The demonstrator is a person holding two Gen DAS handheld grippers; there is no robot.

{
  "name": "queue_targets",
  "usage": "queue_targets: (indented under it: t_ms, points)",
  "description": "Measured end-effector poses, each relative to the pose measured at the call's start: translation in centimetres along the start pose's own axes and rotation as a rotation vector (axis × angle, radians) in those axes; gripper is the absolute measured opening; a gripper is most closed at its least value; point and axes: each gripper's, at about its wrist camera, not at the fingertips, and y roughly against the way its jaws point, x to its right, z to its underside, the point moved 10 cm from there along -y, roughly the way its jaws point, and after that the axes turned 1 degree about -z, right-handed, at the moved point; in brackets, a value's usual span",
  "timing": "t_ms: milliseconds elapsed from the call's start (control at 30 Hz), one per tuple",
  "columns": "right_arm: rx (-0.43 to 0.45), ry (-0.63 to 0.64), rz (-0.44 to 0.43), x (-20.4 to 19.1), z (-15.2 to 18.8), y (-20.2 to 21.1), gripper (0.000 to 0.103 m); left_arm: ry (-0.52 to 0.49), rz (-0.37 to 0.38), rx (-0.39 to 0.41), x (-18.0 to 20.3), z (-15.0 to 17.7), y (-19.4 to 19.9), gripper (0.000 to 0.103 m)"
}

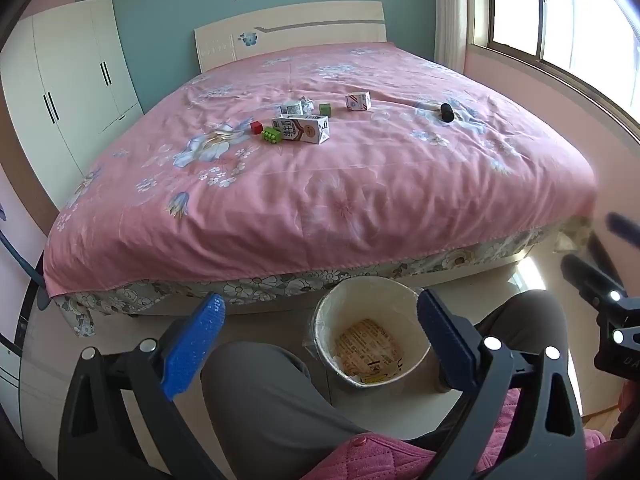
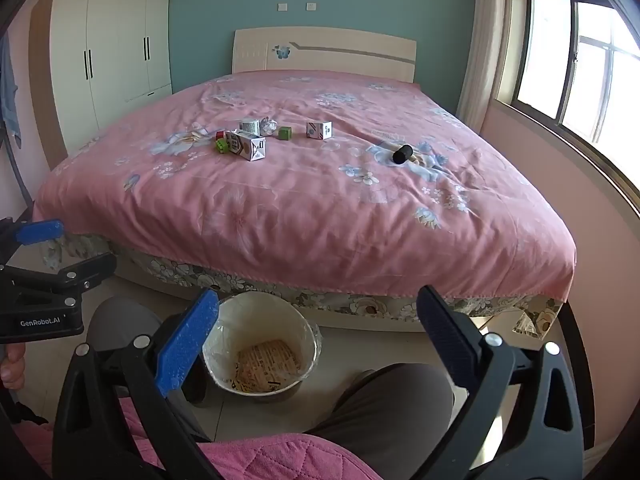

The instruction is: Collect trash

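I hold my left gripper [image 1: 320, 340] and my right gripper [image 2: 318, 334] spread wide and empty above the lined trash bin [image 1: 370, 334], which stands on the floor at the foot of the bed [image 1: 320, 184] between my knees, with printed packaging lying in its bottom. Far beyond the bin, mid-bed, lie a long milk carton [image 1: 301, 129], a small carton [image 1: 358, 101], a crumpled wrapper [image 1: 296, 107], red, green and studded green blocks, and a black cylinder [image 1: 447, 112].

Bright daylight from the blown-out window [image 1: 580, 28] at right; fisheye-bent, dark-vignetted edges
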Motion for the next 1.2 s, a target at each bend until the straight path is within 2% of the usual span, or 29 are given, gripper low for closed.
queue_targets:
  t_ms: [600,1200]
  points:
    - [0.018,-0.007,-0.004,0.3,-0.9,0.5,0.097,-0.001,-0.007,0.003,-1.3,-0.9,0.8,0.098]
    - [0.022,-0.011,-0.002,0.3,-0.8,0.5,0.097,-0.014,-0.012,0.001,-0.5,-0.6,0.3,0.098]
